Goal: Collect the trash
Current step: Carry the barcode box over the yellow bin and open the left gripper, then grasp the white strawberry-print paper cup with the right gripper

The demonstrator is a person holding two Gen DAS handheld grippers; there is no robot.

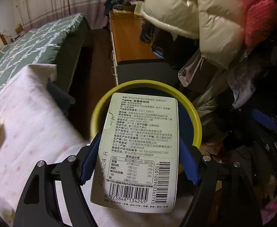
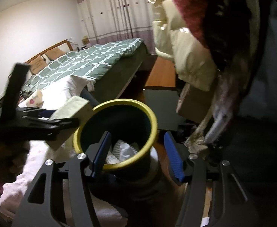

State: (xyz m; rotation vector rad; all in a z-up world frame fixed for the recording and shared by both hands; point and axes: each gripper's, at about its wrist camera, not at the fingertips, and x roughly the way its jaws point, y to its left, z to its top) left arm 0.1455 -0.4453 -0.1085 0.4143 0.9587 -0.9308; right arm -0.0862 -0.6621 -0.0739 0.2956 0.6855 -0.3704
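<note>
My left gripper [image 1: 139, 140] is shut on a pale green carton [image 1: 138, 151] printed with text and barcodes, its blue pads pressing on both long sides. The carton hangs above the mouth of a dark bin with a yellow rim [image 1: 197, 121]. In the right wrist view the left gripper [image 2: 63, 121] holds the carton [image 2: 70, 107] at the left edge of the bin's rim [image 2: 153, 124]. Crumpled white paper [image 2: 123, 149] lies inside the bin. My right gripper [image 2: 137, 135] stands open over the bin's near side, with nothing between its pads.
A bed with a green checked quilt [image 2: 93, 56] and a white-pink sheet [image 1: 25, 113] lies to the left. On the sheet is a cream object with a pink mark [image 2: 35, 98]. A wooden cabinet [image 1: 127, 37] stands behind the bin. A cream puffer jacket [image 1: 204, 19] and dark clothes crowd the right.
</note>
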